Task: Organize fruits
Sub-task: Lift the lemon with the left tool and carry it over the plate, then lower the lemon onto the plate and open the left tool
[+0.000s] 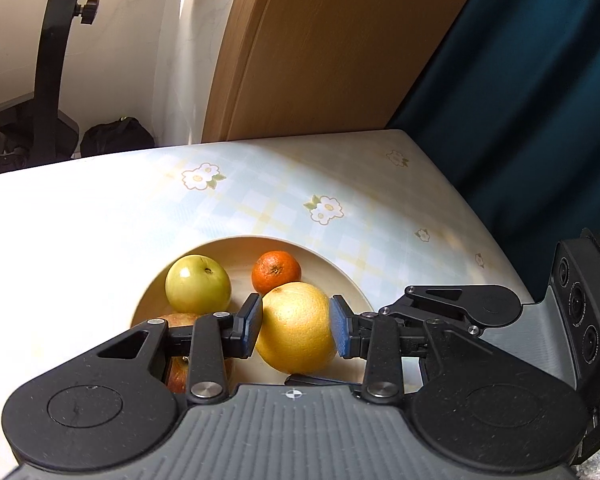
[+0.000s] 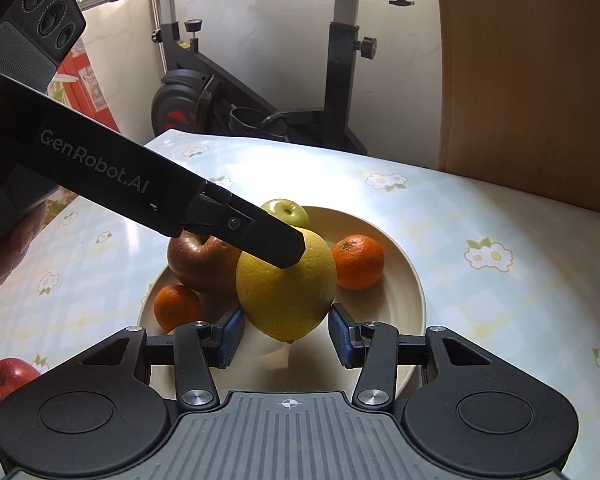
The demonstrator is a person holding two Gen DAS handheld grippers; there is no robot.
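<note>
left gripper (image 1: 294,326) fingers clamped on grapefruit (image 1: 298,328) over plate (image 2: 414,280); right gripper (image 2: 286,338) open, empty; red apple (image 2: 6,384) left of plate, still unplaced.

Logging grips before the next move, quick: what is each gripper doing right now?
Left gripper: shut on the yellow citrus fruit, over the plate.
Right gripper: open, jaws either side of the fruit's lower tip, not touching.
</note>
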